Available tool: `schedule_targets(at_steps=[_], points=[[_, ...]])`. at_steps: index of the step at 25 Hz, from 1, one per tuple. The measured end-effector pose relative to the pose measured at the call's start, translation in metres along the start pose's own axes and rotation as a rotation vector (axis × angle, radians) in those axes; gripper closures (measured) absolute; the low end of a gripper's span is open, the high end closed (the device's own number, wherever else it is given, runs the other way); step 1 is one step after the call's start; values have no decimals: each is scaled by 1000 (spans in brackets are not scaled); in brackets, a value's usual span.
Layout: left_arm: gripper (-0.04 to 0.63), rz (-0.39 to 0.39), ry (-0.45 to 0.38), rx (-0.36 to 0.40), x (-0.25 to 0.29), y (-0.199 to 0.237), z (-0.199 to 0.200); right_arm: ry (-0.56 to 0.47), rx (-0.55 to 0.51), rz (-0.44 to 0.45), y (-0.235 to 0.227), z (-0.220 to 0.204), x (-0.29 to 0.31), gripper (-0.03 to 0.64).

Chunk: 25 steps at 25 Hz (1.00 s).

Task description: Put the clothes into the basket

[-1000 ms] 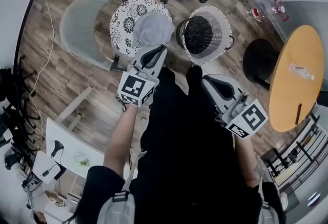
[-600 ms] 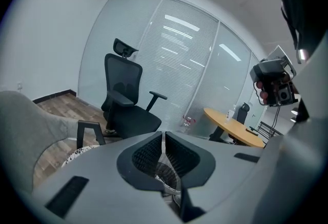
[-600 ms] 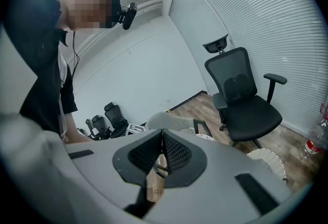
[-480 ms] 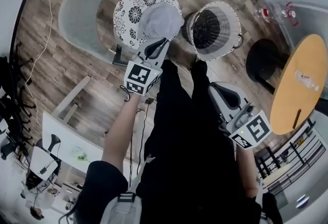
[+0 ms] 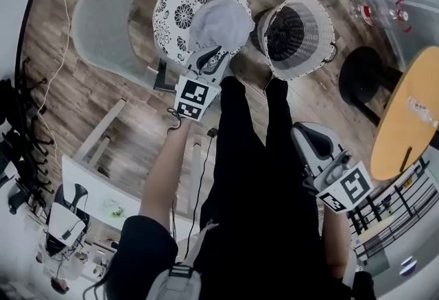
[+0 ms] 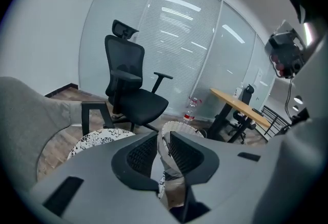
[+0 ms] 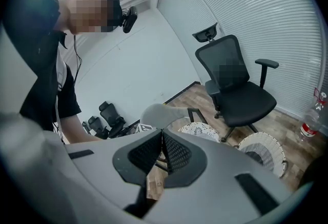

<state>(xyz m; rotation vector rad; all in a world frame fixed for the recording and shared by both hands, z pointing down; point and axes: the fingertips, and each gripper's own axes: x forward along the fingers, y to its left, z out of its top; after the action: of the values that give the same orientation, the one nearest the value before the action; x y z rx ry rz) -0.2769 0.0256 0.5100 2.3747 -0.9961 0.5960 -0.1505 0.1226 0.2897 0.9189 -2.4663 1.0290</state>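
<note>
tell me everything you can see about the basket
The basket is round and open-topped, woven from pale wicker-like strands with a white rim. Its inside looks dark, and no clothes can be made out in it. It stands upright on the wooden floor, just right of the patterned stool. Only the floor seems to touch it.

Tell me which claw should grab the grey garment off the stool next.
Left. The left claw hangs right at the grey garment on the patterned stool, jaws just opening, cloth showing in their gap. The right claw sits shut, back by the person's leg.
</note>
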Motion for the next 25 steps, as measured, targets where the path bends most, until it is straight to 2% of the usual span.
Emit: schedule_targets(at_steps=[3,7,17,22,25], points=[[503,-2,48,42,14,4,-22,20,10,-19,-7,-7,-1,600],[469,-2,107,54,34,13,-51,33,38,-36,-15,-18,1,600],[420,49,235,74,75,47,-106,75,101,-49,-32,-47,8,600],[396,67,291,137,92,60,-130,87,127,-66,-42,-54,7,600],[379,107,319,136,102,73,-145,95,129,-70,-45,-57,10,600]])
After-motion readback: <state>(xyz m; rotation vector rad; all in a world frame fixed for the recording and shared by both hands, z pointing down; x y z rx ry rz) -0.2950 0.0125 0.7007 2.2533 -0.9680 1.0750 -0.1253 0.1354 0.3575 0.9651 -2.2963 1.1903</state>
